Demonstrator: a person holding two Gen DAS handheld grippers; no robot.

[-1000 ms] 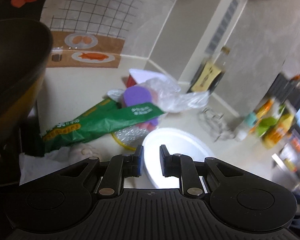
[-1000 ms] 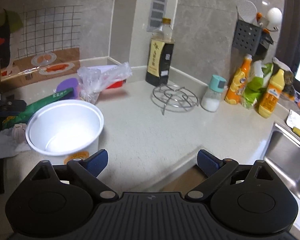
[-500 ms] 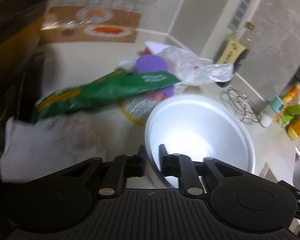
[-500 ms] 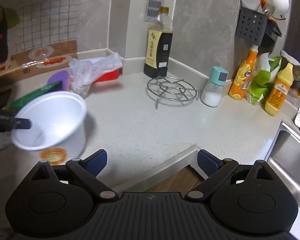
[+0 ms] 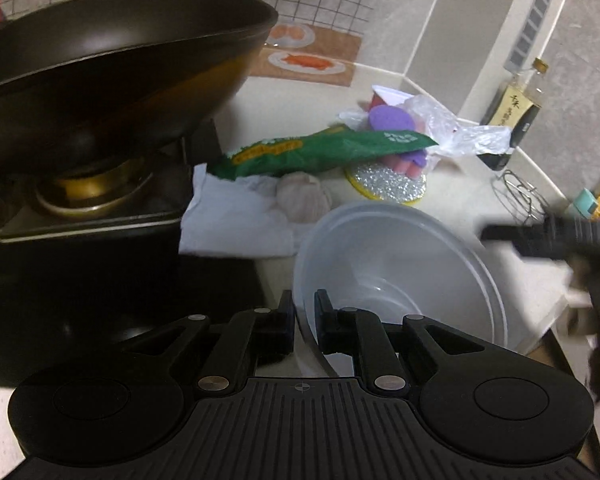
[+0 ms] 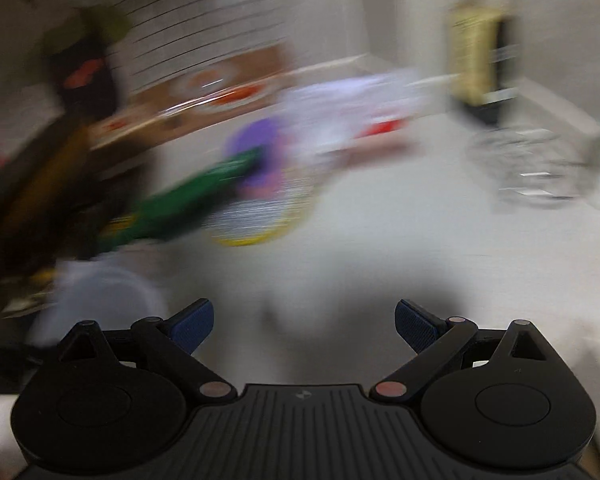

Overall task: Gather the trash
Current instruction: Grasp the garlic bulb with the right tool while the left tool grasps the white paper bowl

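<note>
While the black wok (image 5: 112, 68) stands empty on its brass burner (image 5: 88, 192) to the left of the white plastic bowl (image 5: 400, 272), that bowl is the nearest container and holds nothing either. The left gripper (image 5: 305, 320) has its fingers narrowed onto the bowl's near rim, one inside the wall and one outside, so the bowl is held at the counter's front edge. Beyond the bowl the pale counter (image 5: 300, 112) carries the trash: a white cloth or paper (image 5: 236, 220) just left of the bowl, a long green wrapper (image 5: 320, 152) lying across it, a crumpled clear plastic bag (image 5: 456, 128) farther back, a glittery round disc with a yellow edge (image 5: 386, 182), a purple round piece (image 5: 392, 120) and a small pale lump (image 5: 304, 196) touching the cloth. Right of the bowl stand a wire trivet (image 5: 520, 196) and, against the tiled wall, a dark sauce bottle (image 5: 516, 112). The right gripper (image 6: 304, 320) hangs above bare counter right of the bowl, its blue-padded fingers spread wide with nothing between them; its view is heavily blurred.
</note>
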